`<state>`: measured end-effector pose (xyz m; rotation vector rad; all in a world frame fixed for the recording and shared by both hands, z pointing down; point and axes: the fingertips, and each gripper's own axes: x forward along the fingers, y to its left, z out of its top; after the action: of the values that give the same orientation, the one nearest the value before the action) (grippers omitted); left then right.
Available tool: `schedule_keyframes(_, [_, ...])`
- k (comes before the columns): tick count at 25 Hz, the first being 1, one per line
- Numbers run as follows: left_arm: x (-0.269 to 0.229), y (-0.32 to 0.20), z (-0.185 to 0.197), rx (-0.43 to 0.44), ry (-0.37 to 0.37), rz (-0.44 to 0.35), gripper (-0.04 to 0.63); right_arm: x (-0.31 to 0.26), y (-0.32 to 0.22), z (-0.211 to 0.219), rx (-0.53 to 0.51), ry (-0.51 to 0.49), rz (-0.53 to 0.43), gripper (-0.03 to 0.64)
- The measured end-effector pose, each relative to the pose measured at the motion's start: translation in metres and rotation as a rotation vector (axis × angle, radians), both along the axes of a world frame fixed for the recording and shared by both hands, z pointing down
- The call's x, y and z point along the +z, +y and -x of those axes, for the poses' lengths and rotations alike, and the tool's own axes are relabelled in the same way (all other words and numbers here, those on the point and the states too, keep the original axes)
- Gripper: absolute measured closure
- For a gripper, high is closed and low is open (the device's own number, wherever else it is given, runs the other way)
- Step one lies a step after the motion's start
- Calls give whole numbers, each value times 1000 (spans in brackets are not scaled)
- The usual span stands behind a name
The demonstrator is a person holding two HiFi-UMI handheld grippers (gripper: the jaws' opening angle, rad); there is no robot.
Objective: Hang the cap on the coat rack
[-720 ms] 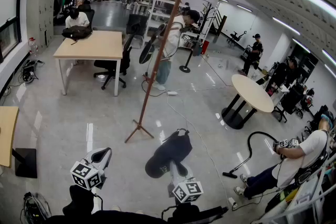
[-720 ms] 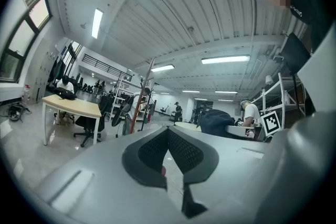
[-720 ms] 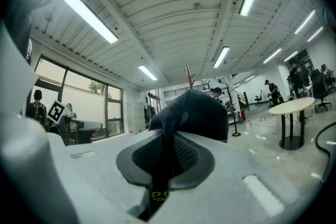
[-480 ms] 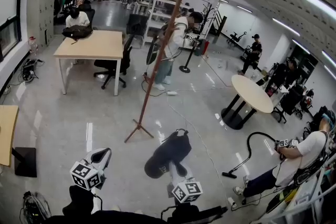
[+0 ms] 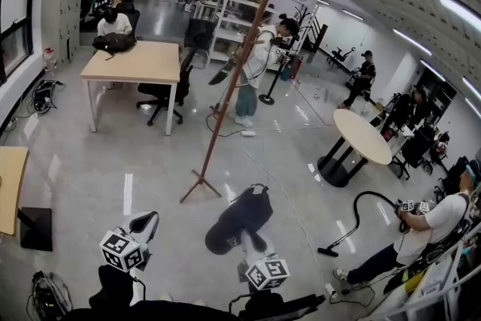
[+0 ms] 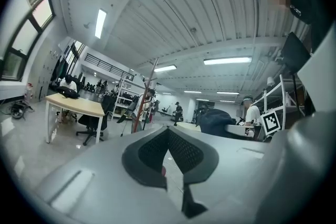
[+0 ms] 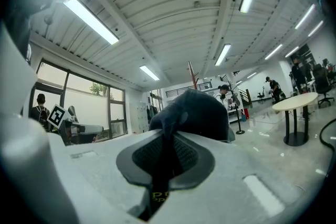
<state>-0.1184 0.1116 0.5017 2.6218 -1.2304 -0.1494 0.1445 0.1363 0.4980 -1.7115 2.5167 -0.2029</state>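
The left hand-held gripper (image 5: 143, 223) is low in the head view, to the left of the coat rack (image 5: 225, 98) and nearer the camera. Its jaws are closed together with nothing between them. The coat rack is a wooden pole on a splayed foot and leans on the floor (image 5: 90, 169). The dark cap (image 5: 242, 216) is just right of the coat rack's foot, nearer the camera and not touching it. The tightly closed right hand-held gripper (image 5: 252, 240) pinches its strap.
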Motion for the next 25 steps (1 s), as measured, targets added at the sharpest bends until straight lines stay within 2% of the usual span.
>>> schedule_keyframes(14, [5,-2,39,6,10,0,594,-1,0,34,12,17,0,604])
schedule_keyframes(25, [10,-7,43,45,4,17,593,-1,-1,47,27,0,8,604])
